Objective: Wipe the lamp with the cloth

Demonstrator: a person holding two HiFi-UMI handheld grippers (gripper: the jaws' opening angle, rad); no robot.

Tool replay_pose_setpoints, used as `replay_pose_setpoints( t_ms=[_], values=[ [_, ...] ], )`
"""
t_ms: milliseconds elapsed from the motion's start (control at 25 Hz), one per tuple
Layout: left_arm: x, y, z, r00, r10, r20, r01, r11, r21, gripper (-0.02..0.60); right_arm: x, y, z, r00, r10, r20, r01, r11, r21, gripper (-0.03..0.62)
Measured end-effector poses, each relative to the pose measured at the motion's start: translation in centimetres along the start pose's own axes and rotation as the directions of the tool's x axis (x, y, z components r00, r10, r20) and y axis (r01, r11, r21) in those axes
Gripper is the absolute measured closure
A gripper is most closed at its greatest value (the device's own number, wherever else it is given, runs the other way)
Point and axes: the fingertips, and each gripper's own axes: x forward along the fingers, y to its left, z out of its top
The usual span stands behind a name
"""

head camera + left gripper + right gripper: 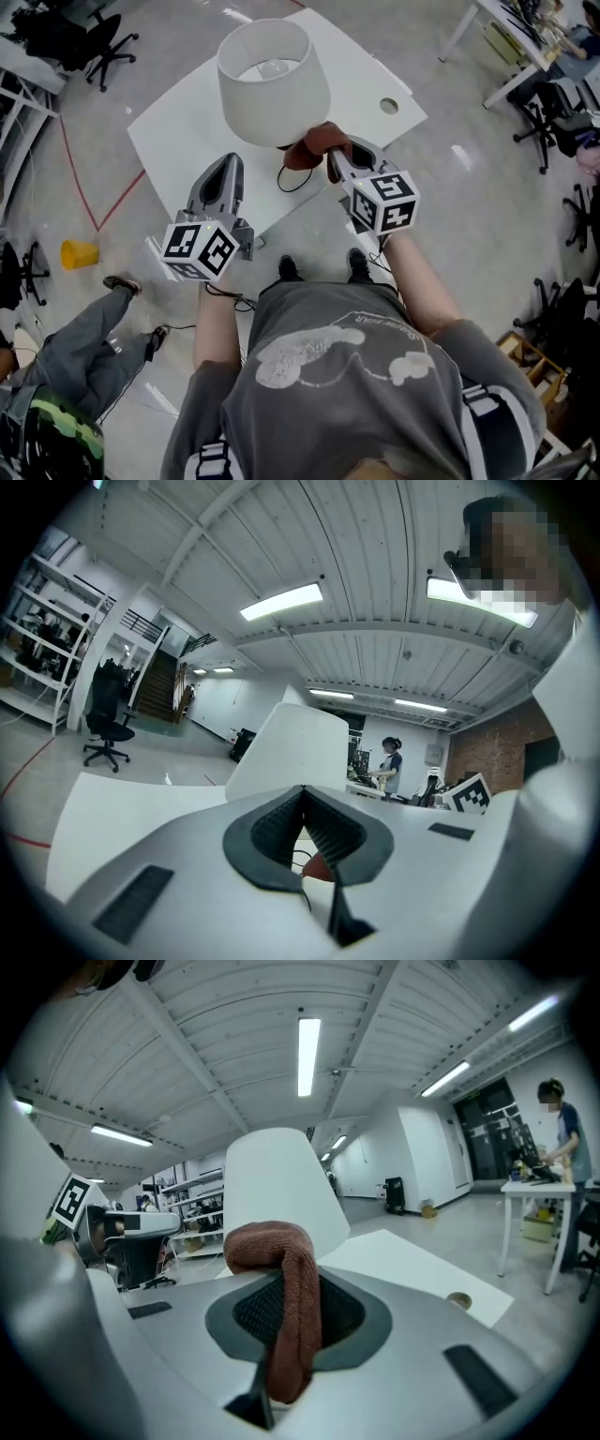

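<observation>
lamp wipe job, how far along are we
Done: the right gripper is shut on the brown cloth. In hand: the cloth is held at the lower edge of the white lampshade; contact is unclear. To do: the wiping itself. The left gripper is shut, empty, over the white table.

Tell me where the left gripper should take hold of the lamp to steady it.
Take the top rim of the shade, left side, coming down from above. The lamp stands upright and its shade looks far wider than the jaws; only the thin open rim should fit between them. The left gripper is shut, so open it first.
</observation>
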Motion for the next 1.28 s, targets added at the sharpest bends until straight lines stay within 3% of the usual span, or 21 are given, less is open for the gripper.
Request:
replay_pose_setpoints(
  t_ms=[240,440,680,920,1120,1280],
  values=[
    [1.8,-4.5,0.9,0.995,0.082,0.057,-0.084,0.996,0.036,0.574,-2.2,-2.8,6.0,0.983,0.139,0.117,-0.134,0.99,-0.053,0.536],
    [1.6,-7.3,0.7,0.979,0.168,0.112,-0.176,0.982,0.064,0.574,-2.7,-2.4,11.9,0.935,0.286,0.208,-0.263,0.956,-0.131,0.536],
    [0.2,-8.2,1.4,0.954,0.252,0.162,-0.265,0.963,0.059,0.574,0.0,-0.1,15.5,0.896,0.39,0.214,-0.347,0.914,-0.212,0.537],
    [-2.0,-6.5,0.7,0.947,0.282,0.151,-0.289,0.957,0.027,0.574,2.0,0.7,14.7,0.901,0.385,0.201,-0.331,0.908,-0.256,0.536],
    [-1.6,-3.5,0.5,0.958,0.259,0.125,-0.257,0.966,-0.028,0.574,3.3,-1.3,9.9,0.954,0.282,0.101,-0.262,0.95,-0.172,0.536],
    [-0.5,-1.5,-0.2,0.967,0.232,0.109,-0.223,0.971,-0.089,0.574,4.9,-3.1,5.5,0.982,0.187,0.021,-0.181,0.968,-0.175,0.536]
  ],
)
